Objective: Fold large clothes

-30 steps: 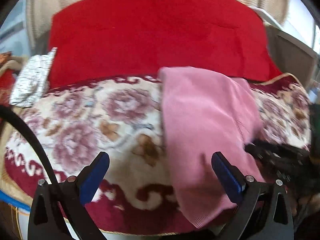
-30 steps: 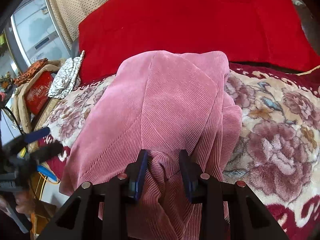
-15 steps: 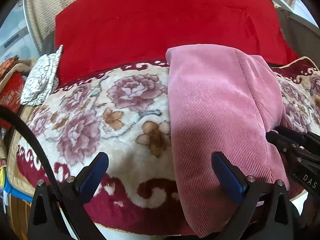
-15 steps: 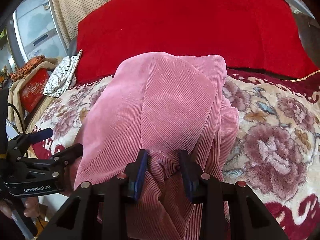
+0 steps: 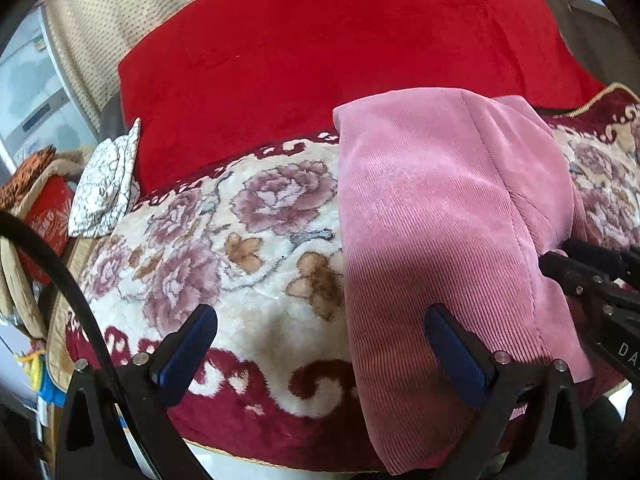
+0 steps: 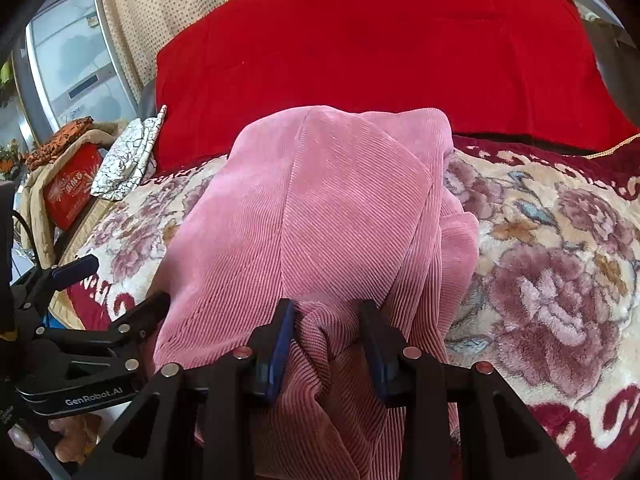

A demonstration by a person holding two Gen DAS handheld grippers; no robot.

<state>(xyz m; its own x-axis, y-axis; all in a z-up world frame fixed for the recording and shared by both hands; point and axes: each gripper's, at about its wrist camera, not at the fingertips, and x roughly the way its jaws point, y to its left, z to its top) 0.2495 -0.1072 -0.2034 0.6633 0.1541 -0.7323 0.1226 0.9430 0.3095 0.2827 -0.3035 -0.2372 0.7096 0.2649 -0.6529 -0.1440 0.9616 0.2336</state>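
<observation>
Pinching a bunched ridge of the pink corduroy garment (image 6: 332, 216) between its blue pads, the right gripper (image 6: 326, 344) is clamped on the near edge of the cloth. Just to its left, the left gripper (image 5: 320, 356) hangs with its jaws spread wide and nothing between them, one finger over the garment's left border, the other over the floral blanket (image 5: 208, 248). The garment lies folded lengthwise across that blanket, its near end draped over the front edge. Behind it rests a big red cushion (image 6: 380, 48). A white crackle-patterned cloth (image 5: 106, 184) sits at the blanket's far left.
</observation>
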